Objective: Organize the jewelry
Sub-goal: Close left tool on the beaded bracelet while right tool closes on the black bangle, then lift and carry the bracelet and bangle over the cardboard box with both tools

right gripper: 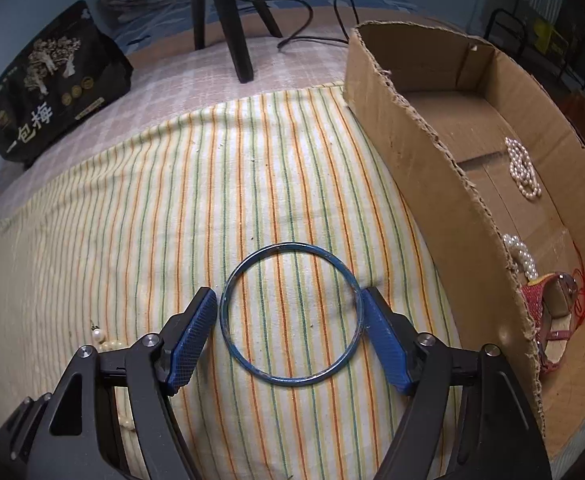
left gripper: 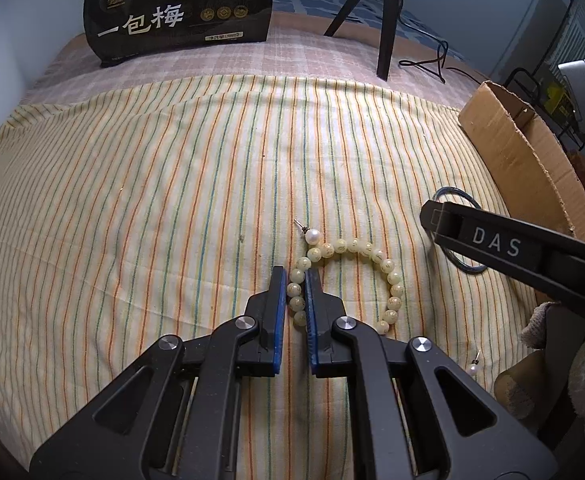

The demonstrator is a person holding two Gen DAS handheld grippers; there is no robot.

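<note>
A bracelet of pale yellow beads point(left gripper: 372, 250) lies on the striped cloth point(left gripper: 152, 200). My left gripper point(left gripper: 296, 276) is shut on its left side, with several beads pinched between the blue pads. A thin blue bangle point(right gripper: 292, 380) lies flat on the cloth, and my right gripper point(right gripper: 288, 294) is open and straddles it. The right pad touches the bangle's rim; the left pad stands just off it. In the left wrist view the right gripper's finger point(left gripper: 492, 240) covers part of the bangle point(left gripper: 454, 192). A pearl earring point(left gripper: 312, 235) lies by the bracelet, and another point(left gripper: 472, 369) nearer the right.
An open cardboard box point(right gripper: 412, 140) stands at the right and holds pearl strings point(right gripper: 524, 168) and a red item point(right gripper: 548, 320). A black snack bag point(left gripper: 180, 8), tripod legs point(left gripper: 386, 20) and a black cable point(left gripper: 432, 64) are at the back.
</note>
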